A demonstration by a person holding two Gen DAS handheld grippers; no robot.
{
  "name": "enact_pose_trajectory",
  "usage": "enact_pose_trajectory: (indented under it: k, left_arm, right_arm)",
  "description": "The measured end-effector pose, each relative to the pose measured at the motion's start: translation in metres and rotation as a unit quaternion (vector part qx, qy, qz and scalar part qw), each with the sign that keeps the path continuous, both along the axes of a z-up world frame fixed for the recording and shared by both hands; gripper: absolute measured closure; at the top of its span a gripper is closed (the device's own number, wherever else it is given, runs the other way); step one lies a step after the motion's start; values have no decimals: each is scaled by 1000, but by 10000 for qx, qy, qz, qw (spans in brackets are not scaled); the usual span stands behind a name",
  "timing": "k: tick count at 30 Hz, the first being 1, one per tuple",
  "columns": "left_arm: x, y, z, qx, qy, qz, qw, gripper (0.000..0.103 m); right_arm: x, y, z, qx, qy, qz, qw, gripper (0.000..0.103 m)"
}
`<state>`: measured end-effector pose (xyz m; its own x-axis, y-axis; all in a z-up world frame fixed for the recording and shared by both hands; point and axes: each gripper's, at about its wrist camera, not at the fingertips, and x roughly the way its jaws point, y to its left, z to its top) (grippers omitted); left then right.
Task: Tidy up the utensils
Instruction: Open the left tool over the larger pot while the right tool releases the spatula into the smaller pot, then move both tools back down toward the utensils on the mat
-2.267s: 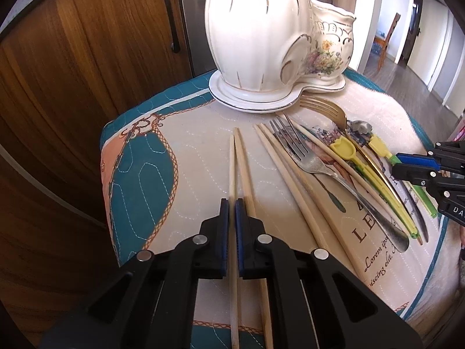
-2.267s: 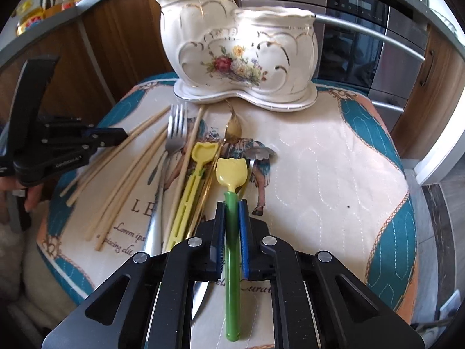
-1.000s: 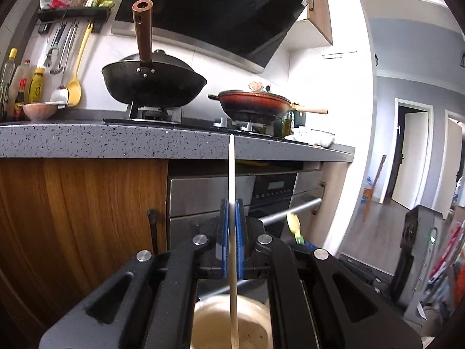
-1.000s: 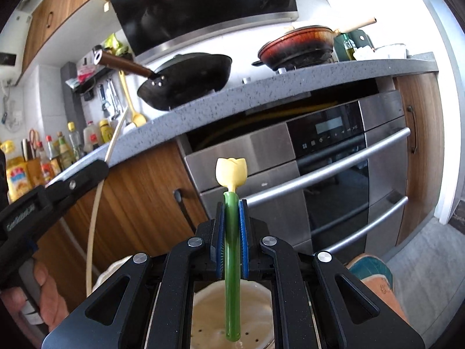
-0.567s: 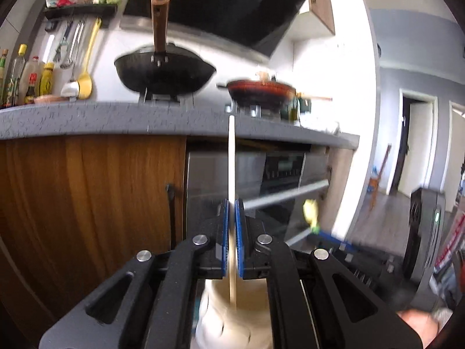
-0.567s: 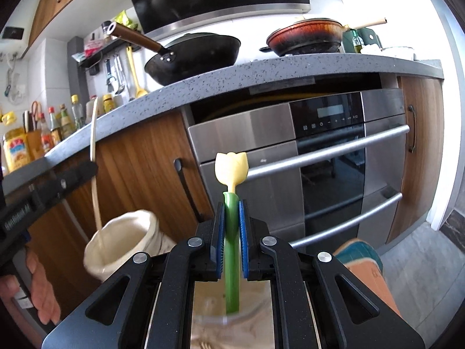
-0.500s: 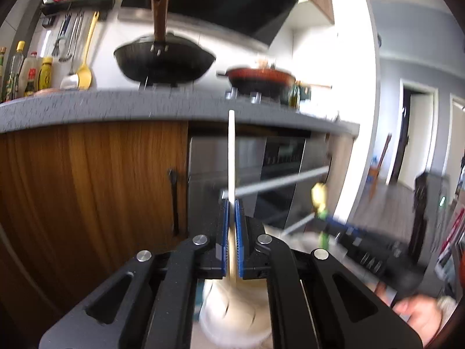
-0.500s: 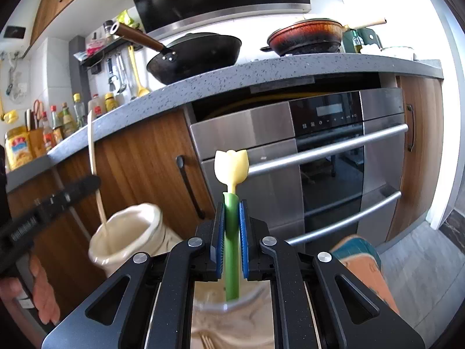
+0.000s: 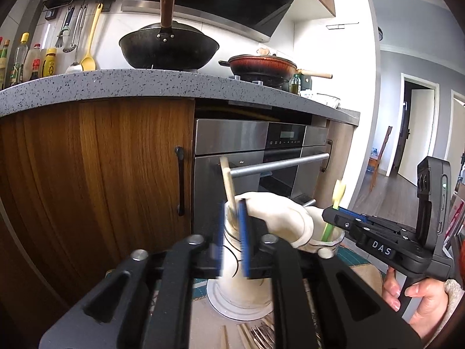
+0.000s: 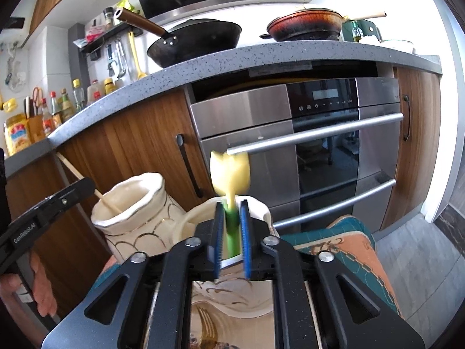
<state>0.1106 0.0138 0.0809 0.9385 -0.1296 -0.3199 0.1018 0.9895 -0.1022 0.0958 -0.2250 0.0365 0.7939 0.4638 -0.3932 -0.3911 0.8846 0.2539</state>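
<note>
A cream double-pot ceramic holder (image 9: 279, 212) (image 10: 136, 203) stands on the quilted mat. My left gripper (image 9: 232, 226) is open; a wooden chopstick (image 9: 228, 186) leans loose between its jaws, its lower end in the taller pot, and it also shows in the right wrist view (image 10: 87, 183). My right gripper (image 10: 231, 232) is open; the green-handled utensil with a yellow tulip head (image 10: 229, 177) stands blurred between its jaws, its lower end in the shorter pot (image 10: 197, 224). It also shows in the left wrist view (image 9: 334, 209). The right gripper shows in the left wrist view (image 9: 343, 218).
A fork (image 10: 207, 325) and chopsticks (image 9: 242, 336) lie on the mat below the holder. The teal and orange mat (image 10: 348, 250) hangs over the right edge. Wooden cabinets (image 9: 101, 174) and a steel oven (image 10: 319, 145) stand behind, under a counter with pans.
Both grippers have opened. The chopstick has dropped lower and tilted in the taller pot. The green utensil has slid down into the shorter pot. Both cameras now look lower.
</note>
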Motion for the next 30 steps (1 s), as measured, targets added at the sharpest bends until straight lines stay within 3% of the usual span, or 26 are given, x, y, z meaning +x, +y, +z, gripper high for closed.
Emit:
enact_pose_trajectory:
  k: [1, 2, 4, 7, 12, 14, 16, 23, 30]
  left_arm:
    - [0, 1, 0, -16, 2, 13, 10000, 70]
    - [-1, 1, 0, -35, -36, 25, 10000, 64]
    - [-4, 1, 1, -16, -63, 41, 10000, 63]
    - [-9, 1, 1, 39, -84, 94, 9999, 54]
    - [-23, 6, -3, 49, 25, 186, 9998, 39]
    - [-32, 8, -8, 70, 64, 267, 9996, 24]
    - [-39, 11, -11, 99, 123, 329, 9993, 16]
    - [-60, 20, -34, 208, 766, 460, 9958, 10]
    - [-77, 19, -51, 378, 1121, 498, 9917, 8]
  right_arm:
    - [-1, 0, 0, -7, -19, -12, 10000, 75]
    - [-1, -1, 1, -8, -38, -28, 10000, 72]
    - [-3, -3, 2, -12, -70, -71, 9999, 68]
    - [-11, -10, 7, 71, -195, -163, 9997, 48]
    - [-30, -22, 12, 136, -307, -250, 9991, 29]
    - [-38, -26, 10, 179, -257, -264, 9992, 21]
    - [-46, -30, 8, 166, -219, -289, 9992, 13]
    - [-76, -36, -8, -134, 22, -272, 9995, 6]
    - [-91, -39, -25, -393, 331, -287, 9983, 5]
